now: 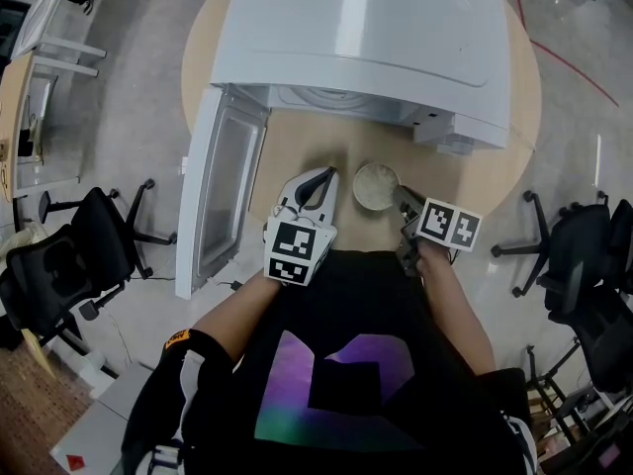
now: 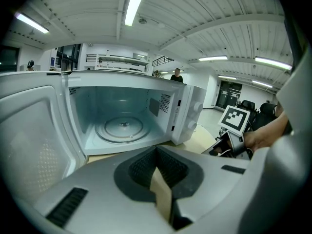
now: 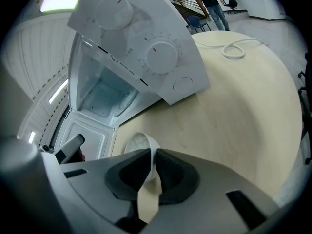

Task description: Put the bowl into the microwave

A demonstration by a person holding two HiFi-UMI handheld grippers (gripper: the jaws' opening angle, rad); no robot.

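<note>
Your right claw [image 3: 151,151] pinched on rim of small white bowl [image 3: 136,141]; left claw [image 2: 157,148] closed, empty. Lift level, steer into open white microwave [image 1: 356,28].

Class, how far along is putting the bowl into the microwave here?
Done: the microwave door stands open. In hand: the right gripper is shut on the rim of the bowl, which sits on the table outside the microwave. To do: carry it onto the bare turntable. The left gripper is shut, empty.
</note>
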